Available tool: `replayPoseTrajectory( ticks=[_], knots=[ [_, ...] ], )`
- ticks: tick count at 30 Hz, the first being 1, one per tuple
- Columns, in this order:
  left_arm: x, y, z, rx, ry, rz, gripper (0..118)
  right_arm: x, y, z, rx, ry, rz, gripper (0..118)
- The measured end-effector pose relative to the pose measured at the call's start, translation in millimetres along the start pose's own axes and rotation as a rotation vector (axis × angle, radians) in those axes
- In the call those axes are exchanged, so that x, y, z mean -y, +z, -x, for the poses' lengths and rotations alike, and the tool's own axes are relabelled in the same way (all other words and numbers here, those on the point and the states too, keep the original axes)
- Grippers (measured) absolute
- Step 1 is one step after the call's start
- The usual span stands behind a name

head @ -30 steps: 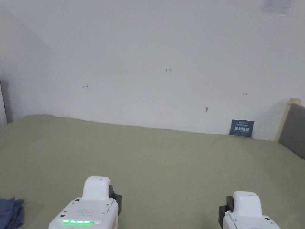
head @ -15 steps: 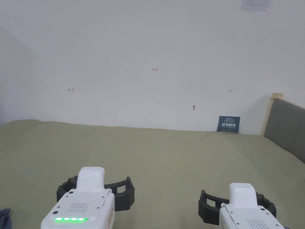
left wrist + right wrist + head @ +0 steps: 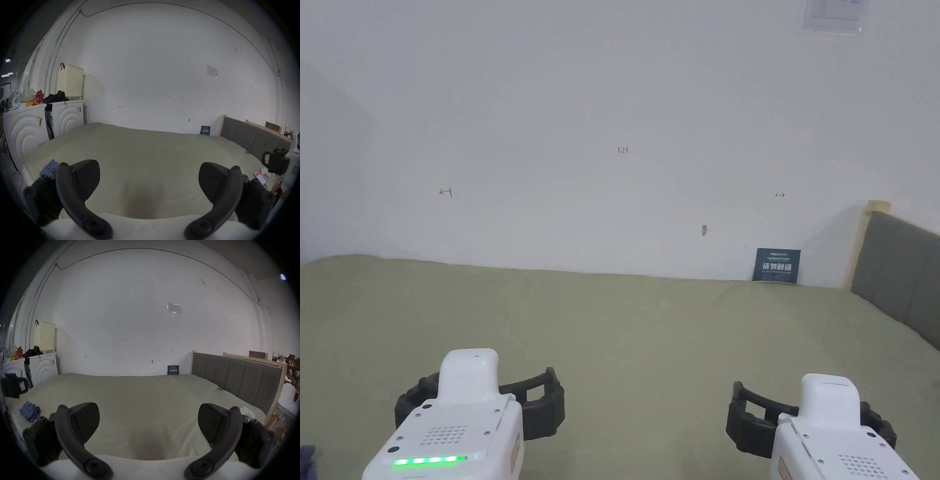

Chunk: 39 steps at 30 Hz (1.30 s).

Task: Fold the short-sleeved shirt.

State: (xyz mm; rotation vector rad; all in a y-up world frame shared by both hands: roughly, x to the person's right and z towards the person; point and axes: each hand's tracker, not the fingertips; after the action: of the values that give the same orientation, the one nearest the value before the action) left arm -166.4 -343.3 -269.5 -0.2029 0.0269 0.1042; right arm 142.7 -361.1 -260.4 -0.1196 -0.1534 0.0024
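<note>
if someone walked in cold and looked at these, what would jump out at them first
The wide olive-green bed spreads below a bare white wall, with a grey padded headboard on its right edge. Low in the head view, the left gripper and the right gripper hang over the sheet with jaws spread wide, holding nothing. A crumpled blue garment, probably the shirt, lies at the bed's near-left corner, apart from both.

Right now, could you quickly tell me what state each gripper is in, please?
Left gripper: open, holding nothing.
Right gripper: open, holding nothing.
</note>
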Motion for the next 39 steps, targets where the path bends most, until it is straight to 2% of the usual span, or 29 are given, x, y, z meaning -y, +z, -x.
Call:
replayPoseTrajectory(
  ticks=[3, 10, 13, 15, 22, 25, 27, 30, 33, 39],
  knots=[
    [-3.6, -0.2, 4.3, 0.022, 0.005, -0.017, 118, -2.1, 1.3, -1.9, -0.025, -0.007, 0.005, 118],
    [-5.5, -2.9, 6.3, 0.013, -0.012, -0.027, 118, -4.0, 0.3, -4.3, -0.018, -0.032, -0.012, 118],
    [-4.5, -4.1, 7.5, 0.007, -0.005, -0.021, 118, -5.0, -2.5, -0.7, 0.02, 0.02, -0.005, 118],
    [-4.2, -4.7, 8.3, 0.009, -0.002, -0.014, 118, -4.4, -2.3, -0.6, 0.011, 0.02, -0.013, 118],
    [-2.2, -2.6, 8.9, 0.018, -0.019, -0.017, 118, -2.0, -3.4, -3.4, -0.025, -0.048, -0.021, 118],
    [-1.6, -3.0, 8.2, 0.015, -0.029, -0.012, 118, 2.4, -13.2, -4.7, -0.068, -0.075, 0.105, 118],
    [-1.5, -4.6, 7.5, 0.008, -0.023, -0.004, 118, 6.2, -16.7, -5.2, -0.089, -0.04, 0.177, 118],
    [-0.2, -4.8, 7.6, 0.04, -0.011, 0.0, 118, 12.1, -11.9, -3.5, -0.058, -0.026, 0.123, 118],
    [2.4, -4.3, 5.3, 0.048, -0.021, 0.002, 118, 9.3, -6.2, -5.0, -0.084, -0.033, 0.081, 118],
    [5.9, -5.7, 5.2, 0.063, -0.044, 0.037, 118, 2.5, -10.4, -2.2, -0.066, 0.032, 0.123, 118]
  ],
)
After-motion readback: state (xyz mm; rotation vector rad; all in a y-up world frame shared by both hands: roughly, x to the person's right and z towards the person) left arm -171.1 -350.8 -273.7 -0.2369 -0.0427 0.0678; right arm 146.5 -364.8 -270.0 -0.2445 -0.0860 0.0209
